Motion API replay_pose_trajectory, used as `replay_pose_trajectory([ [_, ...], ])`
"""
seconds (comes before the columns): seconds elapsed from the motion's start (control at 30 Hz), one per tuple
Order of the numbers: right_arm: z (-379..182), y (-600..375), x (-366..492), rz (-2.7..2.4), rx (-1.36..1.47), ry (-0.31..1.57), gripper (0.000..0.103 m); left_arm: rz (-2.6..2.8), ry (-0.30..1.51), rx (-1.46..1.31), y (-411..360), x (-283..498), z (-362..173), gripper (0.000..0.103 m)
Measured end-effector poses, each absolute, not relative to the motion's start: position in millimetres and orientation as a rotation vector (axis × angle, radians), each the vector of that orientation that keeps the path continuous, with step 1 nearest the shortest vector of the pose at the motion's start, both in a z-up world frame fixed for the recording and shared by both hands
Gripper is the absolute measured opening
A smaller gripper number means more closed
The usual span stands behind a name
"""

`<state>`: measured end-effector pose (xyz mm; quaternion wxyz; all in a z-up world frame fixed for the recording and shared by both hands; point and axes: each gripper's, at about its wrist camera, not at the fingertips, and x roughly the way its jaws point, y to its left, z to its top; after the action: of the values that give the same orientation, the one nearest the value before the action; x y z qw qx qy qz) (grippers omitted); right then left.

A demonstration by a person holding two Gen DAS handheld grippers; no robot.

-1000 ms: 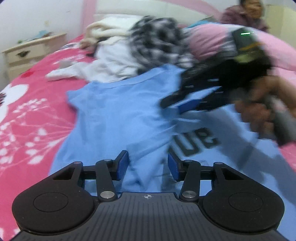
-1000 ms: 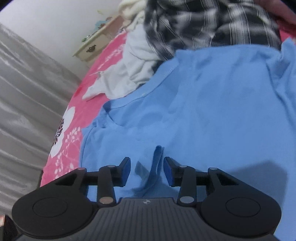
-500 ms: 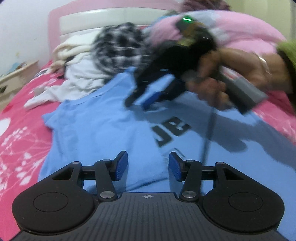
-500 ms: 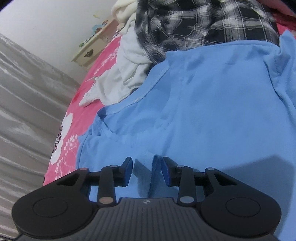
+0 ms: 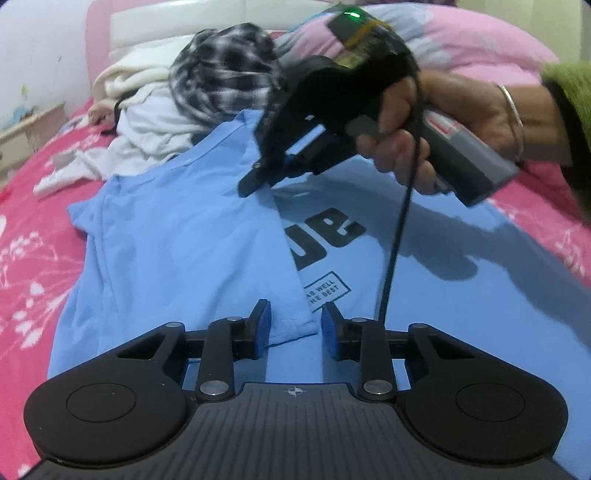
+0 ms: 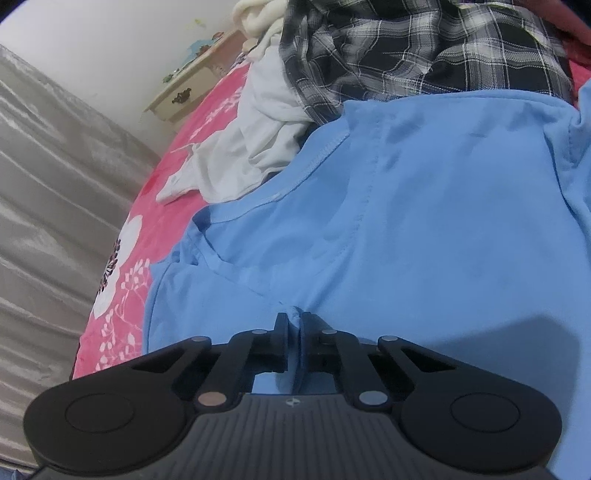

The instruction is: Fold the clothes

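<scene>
Pink bed point(image 5: 22, 236), blue shirt point(image 5: 177, 236) edge folded

A cream wooden nightstand point(image 6: 192, 94) with a dark drawer knob stands at ten o'clock beside the bed's pink floral bedspread point(image 5: 33, 236). A pink pillow point(image 5: 480, 40) lies at one o'clock before the white padded headboard point(image 5: 177, 26). Grey satin curtain point(image 6: 48, 206) hangs at nine o'clock.
</scene>
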<state>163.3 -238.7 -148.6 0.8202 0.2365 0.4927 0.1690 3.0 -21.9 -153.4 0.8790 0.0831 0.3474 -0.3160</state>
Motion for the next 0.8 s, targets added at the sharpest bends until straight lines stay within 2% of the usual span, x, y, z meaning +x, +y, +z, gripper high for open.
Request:
replay_pose_trajectory([
  [0.27,-157.6,-239.9,167.5,0.334,0.556,1.088,0.006,-0.638,0.762,0.205,-27.3,6.7,-158.4,0.033],
  [0.33,-161.0,-241.6,168.5,0.329,0.581,1.093,0.006,-0.625,0.771,0.170,-25.6,10.7,-158.2,0.024],
  [0.37,-160.2,-241.5,168.0,0.329,0.581,1.088,0.005,-0.609,0.777,0.149,-23.5,12.9,-157.3,0.009],
  [0.4,-158.8,-241.0,167.1,0.329,0.578,1.081,0.005,-0.590,0.783,0.126,-20.8,15.1,-156.0,0.007],
  [0.53,-136.0,-236.7,161.6,0.355,0.559,1.024,0.004,-0.539,0.764,-0.021,5.5,17.3,-141.1,0.006],
  [0.8,-72.6,-185.7,176.0,0.510,0.551,0.901,0.004,-0.352,0.616,-0.312,89.6,7.6,-95.9,0.006],
])
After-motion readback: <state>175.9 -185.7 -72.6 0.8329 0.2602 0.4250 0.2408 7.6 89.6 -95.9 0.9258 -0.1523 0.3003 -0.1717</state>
